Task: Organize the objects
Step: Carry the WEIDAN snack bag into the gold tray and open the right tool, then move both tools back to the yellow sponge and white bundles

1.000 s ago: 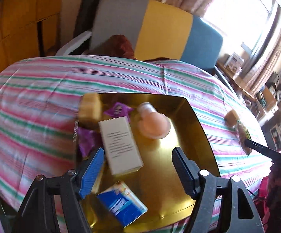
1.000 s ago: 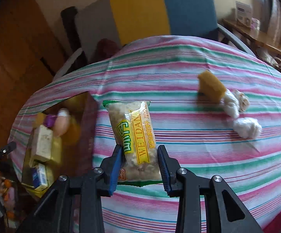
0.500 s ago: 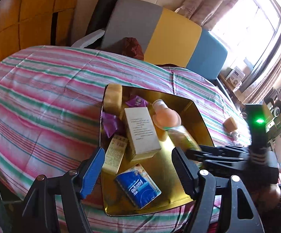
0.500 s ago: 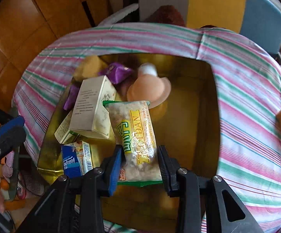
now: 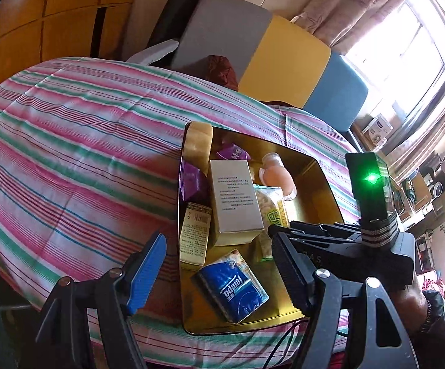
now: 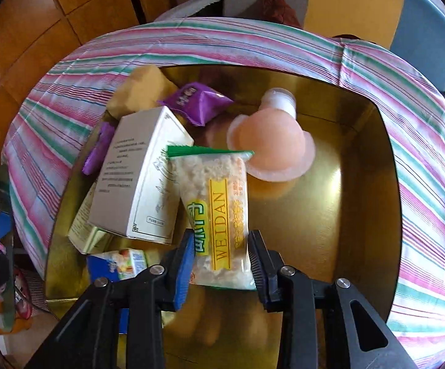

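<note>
While tilted steeply down, right tongs (image 6: 221,259) pinching snack packet (image 6: 218,206), over gold tray (image 6: 367,215)

Snack packet (image 6: 219,212) clamped between the right gripper's (image 6: 221,250) pads: yellow band reads "WEIDAN" lengthwise, green characters beside it not legible. Blue tissue pack (image 5: 233,286), just ahead of the left gripper (image 5: 219,269) between its fingers, reads "Tempo", seen upside down. White box (image 6: 136,178) left of the packet carries print too small to read.
</note>
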{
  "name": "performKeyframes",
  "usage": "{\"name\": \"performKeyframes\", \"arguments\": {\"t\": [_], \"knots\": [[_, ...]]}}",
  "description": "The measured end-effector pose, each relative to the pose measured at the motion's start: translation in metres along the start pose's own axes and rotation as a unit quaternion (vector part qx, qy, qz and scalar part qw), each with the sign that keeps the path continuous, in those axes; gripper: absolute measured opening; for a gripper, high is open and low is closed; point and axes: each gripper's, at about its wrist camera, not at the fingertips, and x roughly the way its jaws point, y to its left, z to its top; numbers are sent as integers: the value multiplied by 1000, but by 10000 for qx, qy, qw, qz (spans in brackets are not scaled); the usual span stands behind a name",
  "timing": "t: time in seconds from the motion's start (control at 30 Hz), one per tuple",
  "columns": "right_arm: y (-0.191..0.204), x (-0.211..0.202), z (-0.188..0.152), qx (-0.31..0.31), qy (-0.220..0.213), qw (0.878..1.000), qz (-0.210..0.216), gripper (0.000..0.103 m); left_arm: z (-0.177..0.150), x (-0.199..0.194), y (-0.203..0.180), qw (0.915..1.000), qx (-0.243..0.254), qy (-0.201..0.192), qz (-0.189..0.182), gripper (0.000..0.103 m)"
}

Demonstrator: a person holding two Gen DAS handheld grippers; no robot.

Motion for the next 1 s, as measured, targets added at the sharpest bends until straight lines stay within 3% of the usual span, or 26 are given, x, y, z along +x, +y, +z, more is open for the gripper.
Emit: {"name": "performKeyframes", "arguments": {"t": [0.27, 0.4, 0.73, 1.0], "knots": [[-5, -17, -1, 160, -315, 9989, 305, 58, -2, -6, -10, 9997, 205, -90, 124, 72], [-16, -37, -11, 217, -593, 9973, 363, 64, -3, -11, -25, 9986, 439, -178, 214, 72], [-65, -94, -38, 401, -1330, 9903, -95, 74, -9, -11, -76, 9931, 1099, -249, 336, 72], [-138, -122, -60, 962, -1616, 9812, -439, 77, -19, -2, -123, 9854, 1684, -150, 223, 72]]}}
